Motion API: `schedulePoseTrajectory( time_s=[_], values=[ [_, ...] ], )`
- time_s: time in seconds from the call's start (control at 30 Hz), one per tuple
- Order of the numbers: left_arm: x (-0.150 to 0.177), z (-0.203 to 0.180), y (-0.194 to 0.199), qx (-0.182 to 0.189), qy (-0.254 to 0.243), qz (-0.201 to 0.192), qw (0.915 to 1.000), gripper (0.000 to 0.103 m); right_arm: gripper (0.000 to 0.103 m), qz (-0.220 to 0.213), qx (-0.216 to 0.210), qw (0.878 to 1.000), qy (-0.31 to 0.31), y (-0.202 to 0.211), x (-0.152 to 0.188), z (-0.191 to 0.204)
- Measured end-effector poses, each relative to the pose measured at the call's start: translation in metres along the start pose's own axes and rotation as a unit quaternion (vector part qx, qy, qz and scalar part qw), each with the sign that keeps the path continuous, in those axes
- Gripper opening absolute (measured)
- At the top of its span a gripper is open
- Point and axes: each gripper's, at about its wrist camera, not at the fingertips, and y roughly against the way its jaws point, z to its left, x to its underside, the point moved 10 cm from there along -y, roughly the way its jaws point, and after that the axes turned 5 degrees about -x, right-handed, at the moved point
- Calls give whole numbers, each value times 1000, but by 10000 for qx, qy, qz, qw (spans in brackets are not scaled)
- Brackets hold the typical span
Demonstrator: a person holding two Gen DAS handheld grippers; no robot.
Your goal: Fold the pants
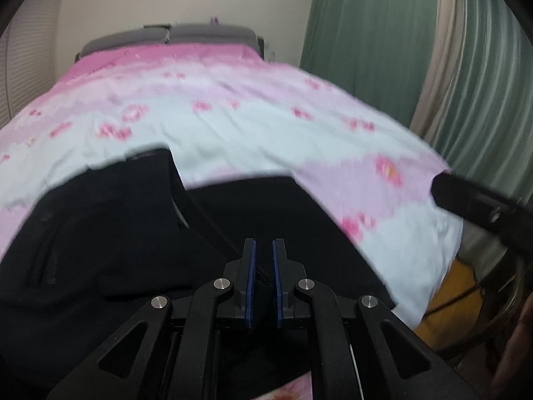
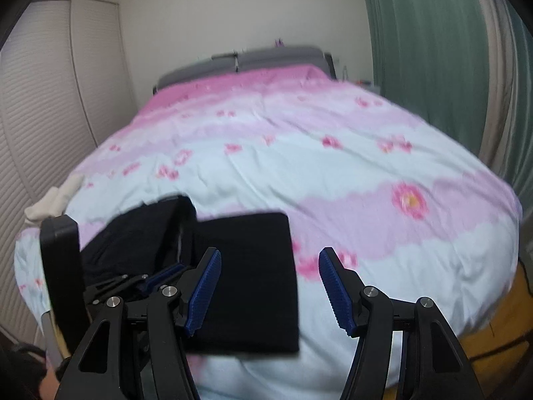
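- The black fabric pants [image 2: 246, 280] lie already doubled into a block on the near end of the bed's pink-and-pale-blue floral quilt [image 2: 333, 173], its looser, thicker end toward 10 o'clock in the right wrist view.
- The left claw [image 1: 265, 266] hangs over the dark cloth with its jaws nearly clenched; whether they nip any fabric cannot be told.
- The right claw [image 2: 269, 286] stands released, its left pad over the block's middle, its right pad over bare quilt at 3 o'clock.
- The block's right edge runs 12 to 6, between the right pads, so the right claw looks nearer for that edge.

Bedroom bkgd — bed [image 2: 299, 153] w/ pink-white floral cover, grey headboard [image 2: 266, 58]; cream wall [image 2: 233, 10], green curtain [image 2: 416, 50] at right, louvred closet doors [image 2: 43, 100] at left.
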Motion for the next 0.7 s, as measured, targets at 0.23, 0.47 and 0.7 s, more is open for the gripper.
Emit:
schedulePoseTrajectory(
  time_s=[0.23, 0.47, 0.7],
  values=[
    [-3, 11, 41, -259, -205, -358, 9988, 75, 62, 474, -587, 9971, 71, -18, 25, 28],
    [-8, 89, 84, -820, 143, -365, 9959, 83, 73, 575, -1334, 9885, -413, -37, 30, 85],
    [4, 159, 95, -1439, 428, -305, 9882, 83, 73, 900, -1295, 9838, -854, -72, 49, 113]
  ],
)
